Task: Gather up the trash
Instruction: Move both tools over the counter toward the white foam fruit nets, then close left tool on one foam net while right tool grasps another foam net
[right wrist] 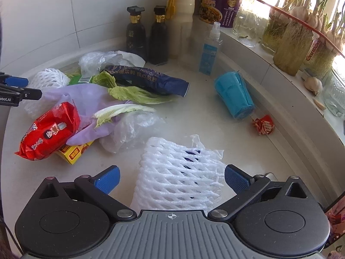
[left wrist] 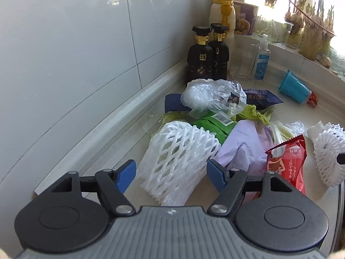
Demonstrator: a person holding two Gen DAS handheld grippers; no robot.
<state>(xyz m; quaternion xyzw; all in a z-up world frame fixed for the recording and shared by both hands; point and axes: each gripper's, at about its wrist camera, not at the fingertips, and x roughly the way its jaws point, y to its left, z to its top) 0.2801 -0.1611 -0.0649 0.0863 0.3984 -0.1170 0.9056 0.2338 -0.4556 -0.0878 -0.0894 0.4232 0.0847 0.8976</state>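
Both hands are at the reaching step: the left gripper [left wrist: 171, 173] straddles one foam net [left wrist: 176, 161] and the right gripper [right wrist: 172, 179] another foam net [right wrist: 179, 179], jaws apart and seemingly not yet pressing, so each must next close gently on its springy mesh.

"NOODI" on the dark blue noodle packet [right wrist: 148, 79], "Gam" on a windowsill jar's red label [right wrist: 311, 50], "obot.AI" on the left claw [right wrist: 13, 90]

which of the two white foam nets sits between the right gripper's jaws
The foam net lying alone on the bare counter, in front of the red snack packet. The other foam net is tucked into the trash pile by the purple glove, at the left gripper.
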